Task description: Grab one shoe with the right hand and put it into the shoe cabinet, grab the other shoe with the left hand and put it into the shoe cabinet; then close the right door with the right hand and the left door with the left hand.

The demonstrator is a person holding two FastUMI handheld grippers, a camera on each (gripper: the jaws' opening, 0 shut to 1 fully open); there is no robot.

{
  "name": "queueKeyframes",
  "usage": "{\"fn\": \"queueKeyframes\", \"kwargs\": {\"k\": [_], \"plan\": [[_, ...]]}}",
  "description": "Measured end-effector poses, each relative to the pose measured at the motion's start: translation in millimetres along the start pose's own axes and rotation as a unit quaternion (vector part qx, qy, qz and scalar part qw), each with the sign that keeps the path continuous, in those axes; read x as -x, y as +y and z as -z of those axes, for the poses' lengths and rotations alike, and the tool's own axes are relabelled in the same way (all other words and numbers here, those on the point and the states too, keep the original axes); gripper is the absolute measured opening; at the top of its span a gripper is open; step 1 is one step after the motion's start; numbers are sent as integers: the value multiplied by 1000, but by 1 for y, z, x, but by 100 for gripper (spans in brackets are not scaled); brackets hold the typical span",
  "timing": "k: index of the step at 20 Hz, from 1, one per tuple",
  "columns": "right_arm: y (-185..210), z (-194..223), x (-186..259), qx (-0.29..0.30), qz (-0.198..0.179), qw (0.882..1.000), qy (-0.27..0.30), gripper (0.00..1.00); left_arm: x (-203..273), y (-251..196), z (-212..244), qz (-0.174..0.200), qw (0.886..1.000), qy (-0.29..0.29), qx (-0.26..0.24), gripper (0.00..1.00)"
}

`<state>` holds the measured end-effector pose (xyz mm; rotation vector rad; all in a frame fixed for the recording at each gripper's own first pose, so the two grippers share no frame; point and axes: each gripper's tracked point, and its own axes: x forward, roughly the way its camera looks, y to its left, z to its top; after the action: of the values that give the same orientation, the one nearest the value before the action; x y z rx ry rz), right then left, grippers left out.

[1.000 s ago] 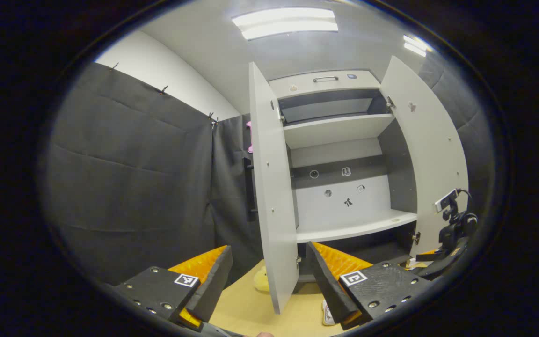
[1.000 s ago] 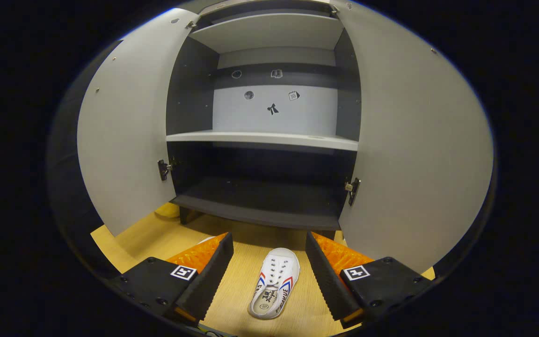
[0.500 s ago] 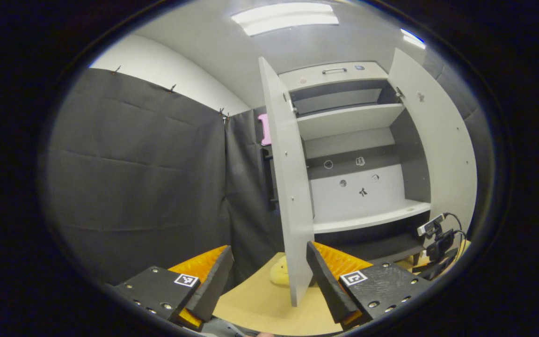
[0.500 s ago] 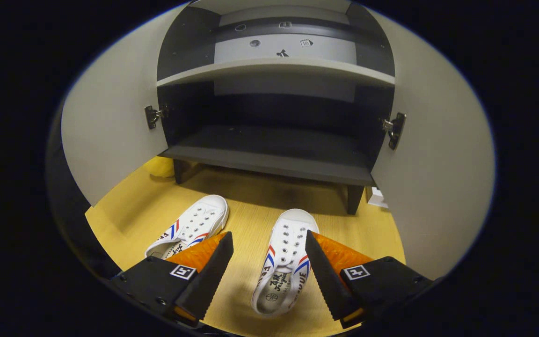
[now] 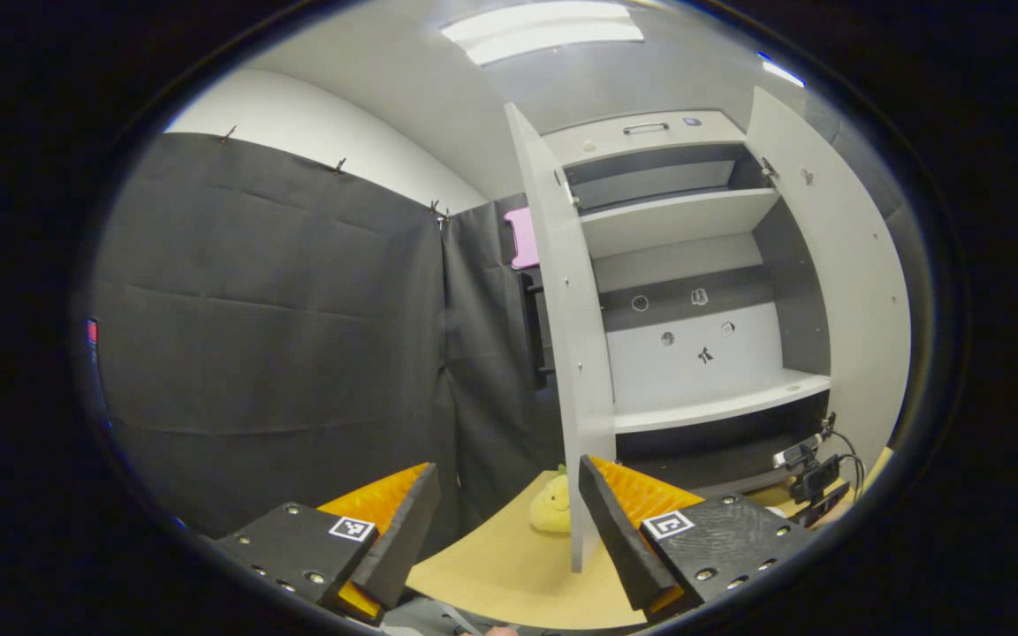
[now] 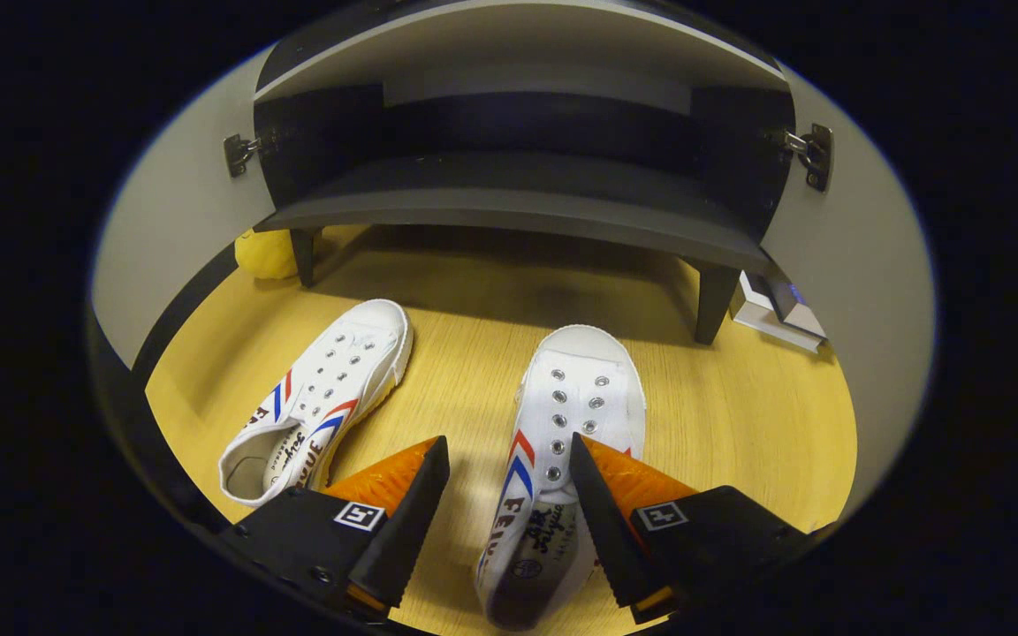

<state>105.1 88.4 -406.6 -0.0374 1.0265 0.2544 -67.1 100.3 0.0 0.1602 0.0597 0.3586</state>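
Note:
Two white canvas shoes with red and blue stripes lie on the wooden floor in front of the shoe cabinet [image 6: 509, 208]. My right gripper [image 6: 507, 442] is open and low over the nearer shoe [image 6: 575, 397]. One finger sits over that shoe's opening and the other stands beside its left edge. The second shoe [image 6: 332, 380] lies apart to the left. Both cabinet doors stand open: the left door [image 5: 566, 353] and the right door [image 5: 862, 291]. My left gripper [image 5: 506, 465] is open in the air with nothing between its fingers, facing the left door's edge.
A yellow soft toy [image 6: 266, 252] sits on the floor by the cabinet's left leg. A small white box [image 6: 778, 305] lies by the right leg. The cabinet's bottom shelf is bare. Black cloth [image 5: 279, 336] covers the walls left of the cabinet.
My right gripper has dropped and tilted down onto the nearer shoe, which now lies between its fingers. My left gripper has swung leftward, so the cabinet has slid right in its view.

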Motion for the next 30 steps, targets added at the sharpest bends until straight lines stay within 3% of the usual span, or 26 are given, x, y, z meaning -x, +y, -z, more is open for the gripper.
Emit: {"fn": "queueKeyframes", "kwargs": {"k": [4,6,7,8,9,10,11,20,30], "plan": [[-6,4,-13,16,31,999,28,63,0,-3,-1,2,1000,-1,-2,94],[-16,6,-14,13,50,998,26,40,-1,-5,-2,3,1000,-2,-1,94],[-15,5,-11,14,43,999,27,29,-1,-4,-1,2,1000,-3,0,94],[-13,3,-5,-1,33,999,23,29,-1,-5,-2,3,1000,-3,1,93],[-15,4,-8,-10,29,999,24,12,0,-7,-2,4,1000,-3,1,93],[-12,2,-5,-26,20,999,17,14,0,-6,-2,4,1000,-3,1,93],[-15,3,-5,-27,16,999,13,2,-1,-7,-2,5,1000,-3,1,93],[-10,-37,32,-79,-30,994,-63,2,-1,-29,-7,30,1000,-8,1,93],[-6,-120,134,-95,-65,976,-183,1,-3,-41,-8,51,998,-13,16,93]]}}
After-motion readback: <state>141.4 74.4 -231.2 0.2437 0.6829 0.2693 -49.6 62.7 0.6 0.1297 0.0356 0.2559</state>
